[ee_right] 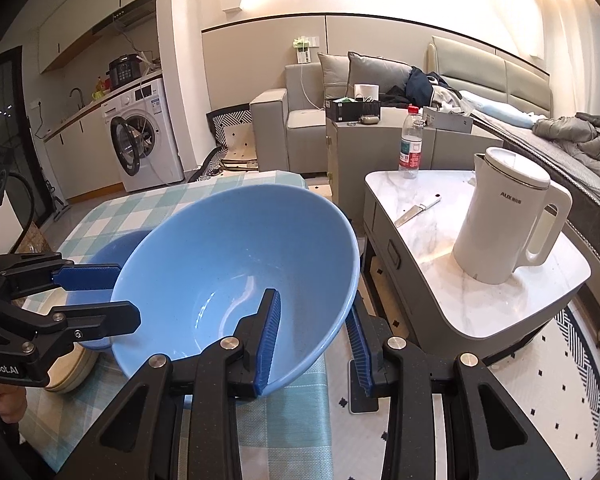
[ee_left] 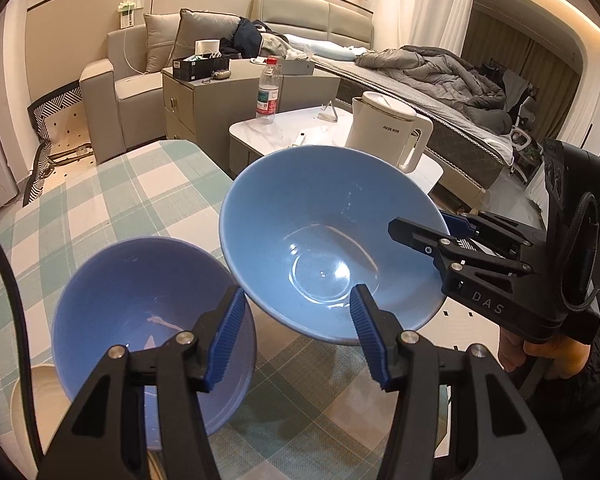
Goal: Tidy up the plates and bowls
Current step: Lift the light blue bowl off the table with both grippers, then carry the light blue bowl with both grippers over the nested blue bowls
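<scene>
Table (ee_left: 100,200), checked cloth: my work surface. Light blue bowl (ee_right: 228,264): tilted above table edge, my right gripper (ee_right: 314,340) clenched on its rim for nesting. Darker blue bowl (ee_left: 140,300): beneath my released left gripper (ee_left: 296,336), atop cream plate (ee_left: 32,392).

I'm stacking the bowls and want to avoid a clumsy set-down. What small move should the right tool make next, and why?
Probably carry the large light-blue bowl leftward over the smaller darker-blue bowl, then level it. The right tool pinches its rim and holds it tilted above the checked tablecloth, while the left tool is open beside the smaller bowl.
</scene>
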Demonstrator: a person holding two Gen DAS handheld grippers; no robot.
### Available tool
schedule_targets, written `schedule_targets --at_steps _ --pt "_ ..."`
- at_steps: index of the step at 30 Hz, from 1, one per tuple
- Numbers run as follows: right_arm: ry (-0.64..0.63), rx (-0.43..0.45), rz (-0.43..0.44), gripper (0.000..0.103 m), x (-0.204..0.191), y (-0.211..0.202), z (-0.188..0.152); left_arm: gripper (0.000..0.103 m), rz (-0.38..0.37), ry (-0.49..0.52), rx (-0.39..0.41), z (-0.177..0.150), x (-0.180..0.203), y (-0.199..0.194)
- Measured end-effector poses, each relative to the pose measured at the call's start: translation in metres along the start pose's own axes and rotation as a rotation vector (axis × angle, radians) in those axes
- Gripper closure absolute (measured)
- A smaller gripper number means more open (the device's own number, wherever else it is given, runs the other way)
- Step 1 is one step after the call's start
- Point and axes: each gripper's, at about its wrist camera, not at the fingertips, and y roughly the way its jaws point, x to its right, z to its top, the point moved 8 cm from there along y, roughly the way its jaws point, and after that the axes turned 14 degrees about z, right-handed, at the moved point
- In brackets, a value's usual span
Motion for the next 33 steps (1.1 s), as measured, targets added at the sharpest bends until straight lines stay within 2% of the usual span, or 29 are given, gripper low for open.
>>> schedule_targets --at_steps 28,33 --pt "-0.071 0.044 0.020 0.068 -0.065 -0.011 0.032 0.049 0.008 -0.066 0.096 0.005 -0.050 -0.046" --pt "-0.096 0.046 0.045 0.068 -0.082 -0.011 0.037 0.049 0.029 -0.085 0.111 0.006 -0.064 -0.052"
